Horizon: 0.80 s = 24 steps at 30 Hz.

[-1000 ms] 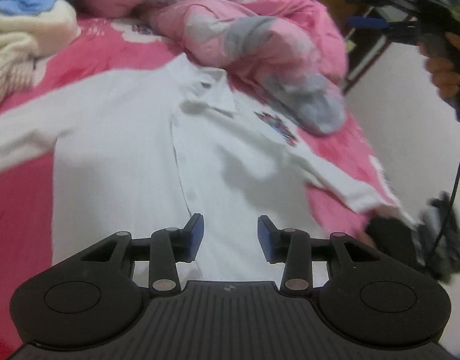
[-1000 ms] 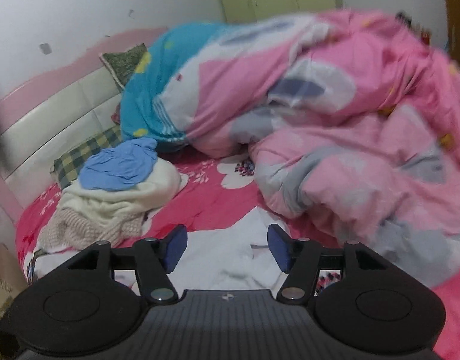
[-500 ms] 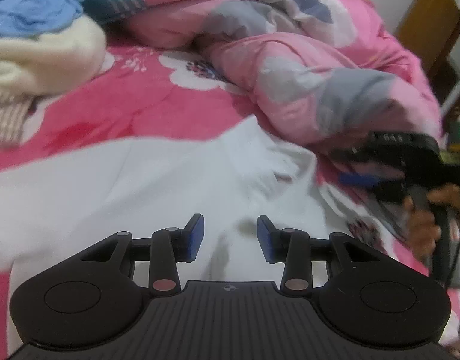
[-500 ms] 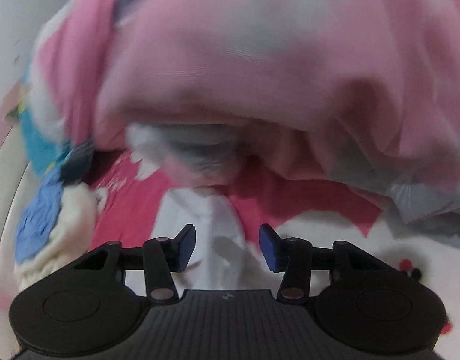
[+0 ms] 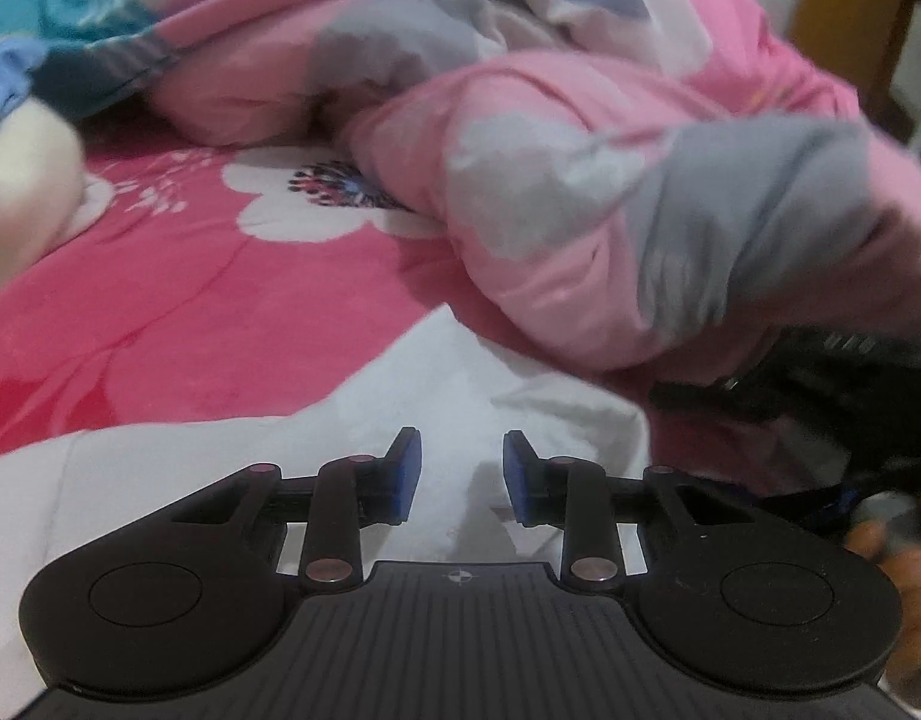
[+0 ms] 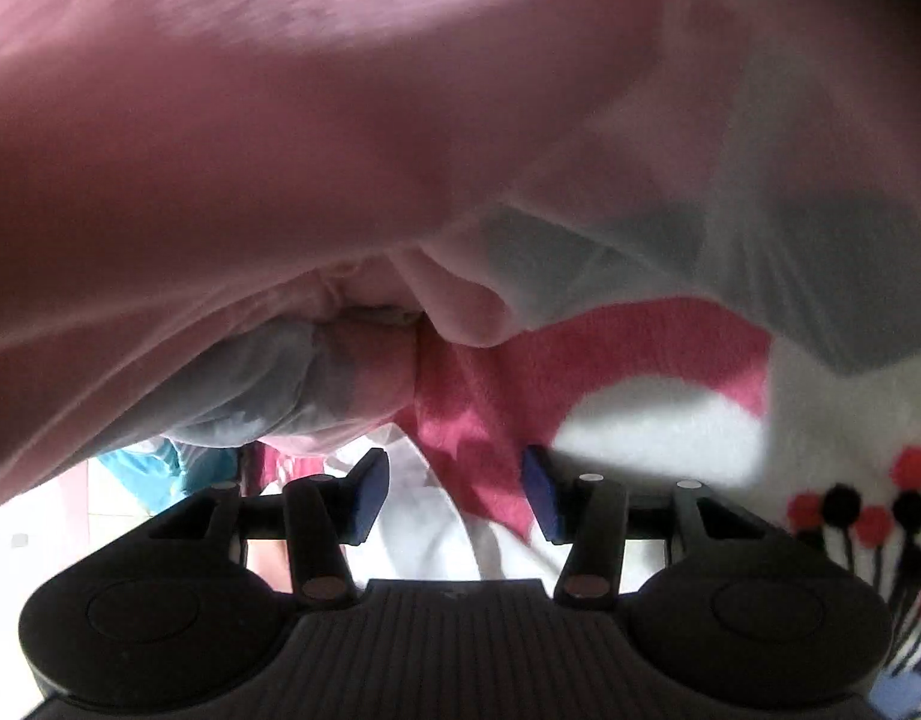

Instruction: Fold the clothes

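Left wrist view: white shirt (image 5: 232, 480) spread flat on the pink floral bedsheet (image 5: 190, 300), filling the lower frame from 8 to 4 o'clock. Left gripper (image 5: 460, 474) low over the shirt near its collar area, jaws parted with bare cloth showing between the blue pads (image 5: 407, 474); nothing clamped. Rumpled pink-and-grey quilt (image 5: 610, 192) heaped from 12 to 3 o'clock. Cream garment (image 5: 22, 192) at 9 o'clock, a scrap of blue cloth (image 5: 4, 84) above it, both cut by the frame edge. Right gripper (image 5: 820, 396) seen only from outside here, a dark blurred body at 3 to 4 o'clock pushed in below the quilt's edge; fingers of the person's hand (image 5: 904, 558) on its handle at 4 o'clock.

Right wrist view: right gripper (image 6: 457, 495) tucked beneath the overhanging quilt (image 6: 280, 150), which darkens the upper two thirds. Jaws apart, empty; a white fold of the shirt (image 6: 412, 528) and sheet (image 6: 580, 360) lie between and beyond the pads. Black-and-red flower print on the sheet at 4 o'clock. Whether the pads touch the cloth cannot be told. Teal fabric (image 6: 154, 471) glimpsed at 8 o'clock.
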{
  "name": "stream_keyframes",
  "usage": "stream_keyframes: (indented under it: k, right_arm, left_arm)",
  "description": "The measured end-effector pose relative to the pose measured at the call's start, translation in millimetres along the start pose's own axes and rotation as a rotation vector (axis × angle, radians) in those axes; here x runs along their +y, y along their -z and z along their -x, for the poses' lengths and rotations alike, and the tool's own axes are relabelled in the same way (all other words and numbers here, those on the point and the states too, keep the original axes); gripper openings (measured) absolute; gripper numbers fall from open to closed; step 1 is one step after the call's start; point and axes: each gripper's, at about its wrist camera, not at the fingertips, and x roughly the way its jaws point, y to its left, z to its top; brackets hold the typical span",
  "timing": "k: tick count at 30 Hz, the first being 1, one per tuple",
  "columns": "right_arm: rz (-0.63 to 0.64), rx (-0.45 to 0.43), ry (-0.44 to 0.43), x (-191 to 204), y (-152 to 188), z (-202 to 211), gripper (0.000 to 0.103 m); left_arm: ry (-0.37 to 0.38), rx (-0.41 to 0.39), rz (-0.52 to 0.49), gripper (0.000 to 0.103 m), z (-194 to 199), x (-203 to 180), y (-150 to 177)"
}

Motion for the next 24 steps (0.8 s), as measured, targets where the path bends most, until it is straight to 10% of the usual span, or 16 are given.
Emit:
stream_keyframes:
  k: [5, 24]
  right_arm:
    - [-0.003, 0.085, 0.007, 3, 16, -9, 0.053]
    - [-0.074, -0.055, -0.096, -21, 44, 3, 0.028]
  left_arm:
    - [-0.025, 0.023, -0.022, 0.030, -13, -2, 7]
    - [-0.020, 0.010, -0.113, 0.030, -14, -7, 17]
